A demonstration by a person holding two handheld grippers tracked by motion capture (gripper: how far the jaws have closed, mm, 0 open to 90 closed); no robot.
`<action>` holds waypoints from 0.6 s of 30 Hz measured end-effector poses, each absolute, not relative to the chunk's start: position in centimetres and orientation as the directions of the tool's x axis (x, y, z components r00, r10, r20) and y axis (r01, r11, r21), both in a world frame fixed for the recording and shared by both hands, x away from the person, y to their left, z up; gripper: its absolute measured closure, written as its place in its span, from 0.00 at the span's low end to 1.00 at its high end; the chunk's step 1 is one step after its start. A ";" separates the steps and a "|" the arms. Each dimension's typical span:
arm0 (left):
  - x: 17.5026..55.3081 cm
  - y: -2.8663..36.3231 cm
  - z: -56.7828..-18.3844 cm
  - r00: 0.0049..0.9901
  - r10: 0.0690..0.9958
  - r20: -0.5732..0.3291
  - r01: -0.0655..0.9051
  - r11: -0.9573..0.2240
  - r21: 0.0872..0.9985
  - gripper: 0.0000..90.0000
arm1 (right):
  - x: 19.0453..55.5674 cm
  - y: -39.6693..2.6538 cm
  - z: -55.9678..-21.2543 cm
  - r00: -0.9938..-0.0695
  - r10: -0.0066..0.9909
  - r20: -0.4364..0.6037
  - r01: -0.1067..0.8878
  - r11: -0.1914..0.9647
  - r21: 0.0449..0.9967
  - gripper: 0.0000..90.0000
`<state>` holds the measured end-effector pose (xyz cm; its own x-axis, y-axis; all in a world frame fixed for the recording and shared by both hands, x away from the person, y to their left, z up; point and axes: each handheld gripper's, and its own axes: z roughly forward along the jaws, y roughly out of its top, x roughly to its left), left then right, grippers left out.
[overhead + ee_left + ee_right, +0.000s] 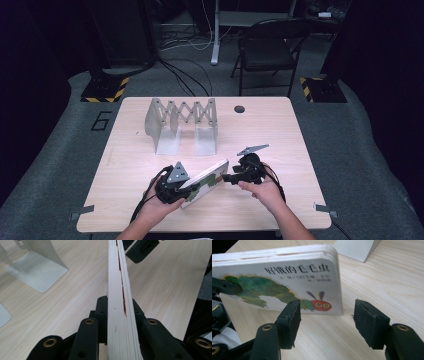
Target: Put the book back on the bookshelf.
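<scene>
High view: my left gripper (187, 189) is clamped on the 7 o'clock end of the white caterpillar-cover board book (207, 181), near the table's 6 o'clock edge. My right gripper (226, 177) sits at the book's 2 o'clock corner. The grey metal accordion book rack (182, 124) stands at 12 o'clock on the light wooden table (280, 135).

Left gripper view: jaws pinch the book (119, 302) edge-on.

Right gripper view: my jaws are apart, nothing between them; the book (287, 285) stands tilted just beyond, at 11 o'clock.

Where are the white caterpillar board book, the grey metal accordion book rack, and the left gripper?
white caterpillar board book (294, 272), right gripper view, front cover by the title.
grey metal accordion book rack (182, 115), high view, scissor lattice.
left gripper (120, 312), left gripper view, between the jaws, on the clamped page edge.
</scene>
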<state>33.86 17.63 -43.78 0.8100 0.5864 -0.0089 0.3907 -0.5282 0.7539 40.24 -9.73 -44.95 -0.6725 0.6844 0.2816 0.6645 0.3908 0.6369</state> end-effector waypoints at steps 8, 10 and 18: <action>34.1 19.5 -43.4 0.777 0.629 -0.031 0.417 -0.476 0.774 0.84 | 40.4 -9.7 -45.0 -0.661 0.692 0.289 0.675 0.380 0.633 0.42; 34.2 20.0 -43.2 0.770 0.638 -0.034 0.421 -0.467 0.778 0.84 | 40.5 -9.7 -45.1 -0.664 0.691 0.285 0.672 0.384 0.633 0.42; 34.5 22.1 -42.6 0.726 0.687 -0.027 0.431 -0.424 0.797 0.84 | 40.6 -9.8 -45.2 -0.653 0.696 0.299 0.683 0.370 0.630 0.42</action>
<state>34.45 22.13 -42.58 0.7261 0.6870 -0.0271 0.4308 -0.4240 0.7966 40.55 -9.85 -45.15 -0.6532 0.6957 0.2989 0.6828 0.3704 0.6298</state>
